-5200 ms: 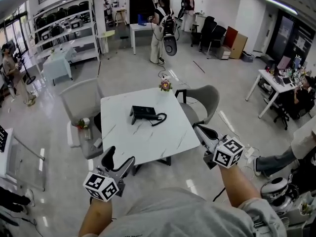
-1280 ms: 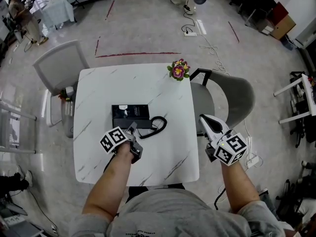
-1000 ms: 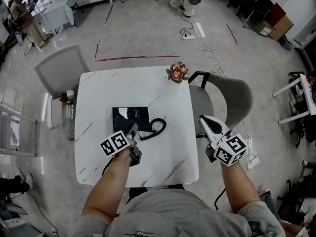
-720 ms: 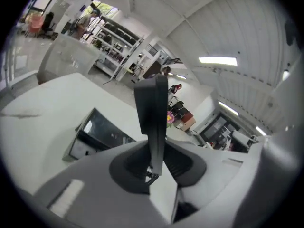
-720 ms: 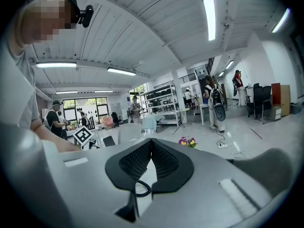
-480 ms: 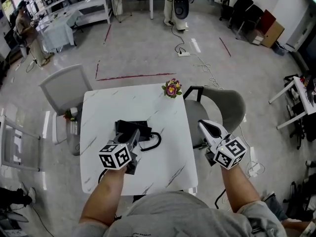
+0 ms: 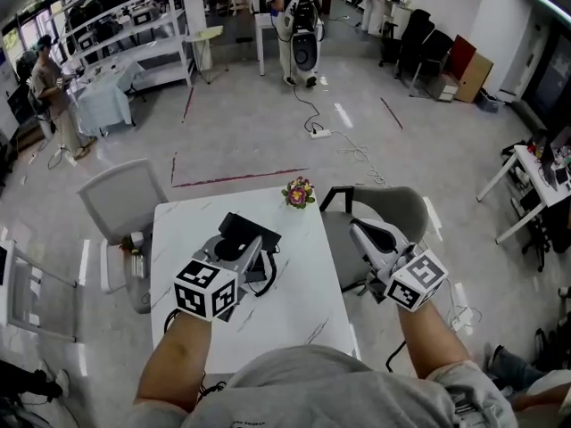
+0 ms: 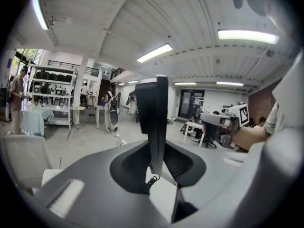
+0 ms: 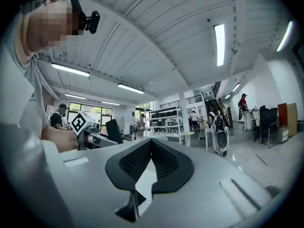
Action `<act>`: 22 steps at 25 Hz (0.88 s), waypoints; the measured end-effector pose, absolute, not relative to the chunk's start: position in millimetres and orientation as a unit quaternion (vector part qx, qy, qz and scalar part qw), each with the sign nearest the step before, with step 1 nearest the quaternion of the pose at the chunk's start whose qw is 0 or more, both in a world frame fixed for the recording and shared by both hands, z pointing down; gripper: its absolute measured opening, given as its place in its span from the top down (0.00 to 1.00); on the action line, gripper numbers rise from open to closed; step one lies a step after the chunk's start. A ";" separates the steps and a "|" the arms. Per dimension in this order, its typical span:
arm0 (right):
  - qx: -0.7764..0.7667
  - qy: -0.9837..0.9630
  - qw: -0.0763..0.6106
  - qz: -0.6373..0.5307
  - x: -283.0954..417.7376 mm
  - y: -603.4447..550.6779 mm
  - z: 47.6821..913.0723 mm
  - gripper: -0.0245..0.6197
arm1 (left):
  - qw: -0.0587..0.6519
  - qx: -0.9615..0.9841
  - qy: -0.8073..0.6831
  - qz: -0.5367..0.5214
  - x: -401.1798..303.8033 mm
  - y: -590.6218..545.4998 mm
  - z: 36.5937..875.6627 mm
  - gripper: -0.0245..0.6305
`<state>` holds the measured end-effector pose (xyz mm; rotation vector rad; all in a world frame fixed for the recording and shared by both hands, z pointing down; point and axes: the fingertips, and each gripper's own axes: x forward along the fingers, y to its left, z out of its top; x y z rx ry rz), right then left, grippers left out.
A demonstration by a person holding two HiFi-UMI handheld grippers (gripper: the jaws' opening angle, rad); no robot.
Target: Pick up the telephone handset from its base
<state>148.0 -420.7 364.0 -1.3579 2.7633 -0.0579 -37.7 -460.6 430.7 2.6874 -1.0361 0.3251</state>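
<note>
My left gripper (image 7: 243,243) is shut on the black telephone handset (image 7: 249,231) and holds it in the air above the white marble table (image 7: 299,315). In the left gripper view the handset (image 8: 154,120) stands upright between the jaws, and its coiled cord (image 8: 152,179) hangs below. The phone base (image 7: 260,271) is mostly hidden under that gripper, with the cord (image 7: 271,277) looping beside it. My right gripper (image 7: 364,234) is shut and empty, raised over the table's right edge. From the right gripper view, the handset (image 9: 114,129) shows at the left.
A small flower pot (image 7: 297,193) stands at the table's far edge. Grey chairs sit at the left (image 7: 120,190) and right (image 7: 393,208) of the table. Shelves, desks and several people fill the room behind.
Both hands have risen. The left gripper has lifted the handset off the base and rolled it upright. The head view has tipped up toward the room.
</note>
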 end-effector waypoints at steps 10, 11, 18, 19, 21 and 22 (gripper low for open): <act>-0.419 0.905 0.068 0.023 146.5 -409.1 299.3 0.95 | 0.060 0.943 -0.325 0.044 -40.6 -446.6 319.8 0.75; -0.417 0.906 0.071 0.025 146.3 -408.8 295.6 0.95 | 0.058 0.943 -0.325 0.038 -42.3 -445.4 313.1 0.75; -0.404 0.910 0.086 0.033 140.1 -409.3 277.5 0.96 | 0.050 0.945 -0.324 0.001 -56.5 -434.1 283.7 0.75; -0.402 0.911 0.087 0.034 139.4 -408.9 276.4 0.96 | 0.050 0.944 -0.325 -0.004 -59.3 -432.4 281.4 0.75; -0.399 0.912 0.088 0.036 138.1 -408.4 274.2 0.96 | 0.050 0.943 -0.330 -0.012 -65.4 -430.0 277.9 0.75; -0.397 0.913 0.088 0.036 137.2 -408.5 272.7 0.96 | 0.051 0.941 -0.333 -0.015 -68.8 -429.4 275.9 0.75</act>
